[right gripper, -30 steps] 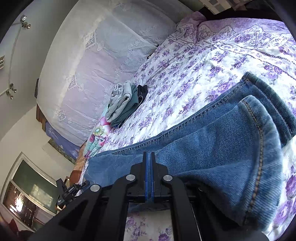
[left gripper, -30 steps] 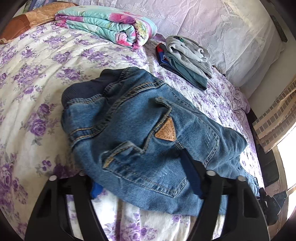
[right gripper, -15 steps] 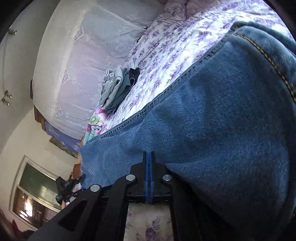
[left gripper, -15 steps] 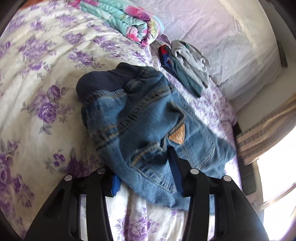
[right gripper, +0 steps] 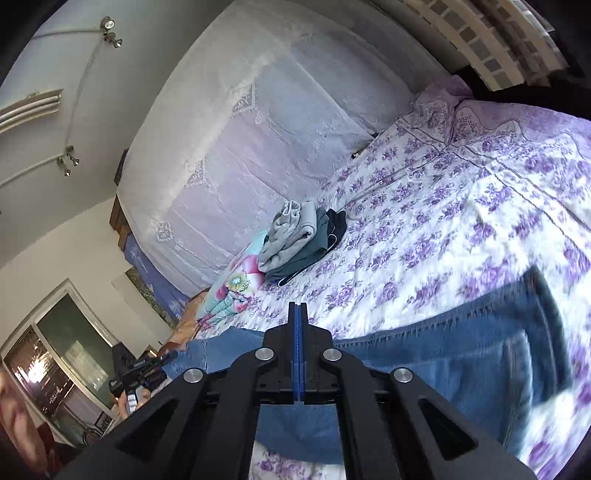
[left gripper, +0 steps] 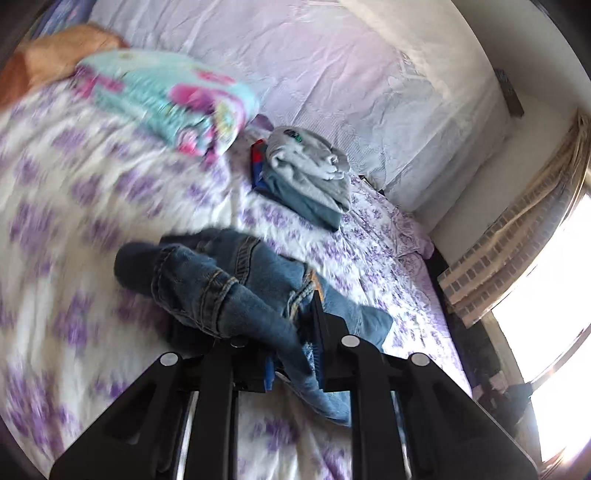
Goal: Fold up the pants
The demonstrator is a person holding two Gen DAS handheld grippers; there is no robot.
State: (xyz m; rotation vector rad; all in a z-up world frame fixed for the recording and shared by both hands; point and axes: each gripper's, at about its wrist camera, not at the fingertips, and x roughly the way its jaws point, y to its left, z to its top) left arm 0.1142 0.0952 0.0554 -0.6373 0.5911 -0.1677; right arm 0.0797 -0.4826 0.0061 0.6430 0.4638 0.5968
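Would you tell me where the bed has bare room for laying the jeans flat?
Bare sheet lies between the jeans and the far pillow. It is crowded by the headboard: clothes pile and folded blanket.

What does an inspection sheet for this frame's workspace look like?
Surface: bed with a purple-flowered sheet.
Job's things: jeans, bunched and partly lifted off the sheet.
Clutter: stack of folded clothes; folded floral blanket; white pillow.
Grippers: left hand-held gripper shut on the jeans; right hand-held gripper shut on the denim edge.
Cables: nothing seen.
Surroundings: bright window, curtain, ceiling spotlights, glass door.
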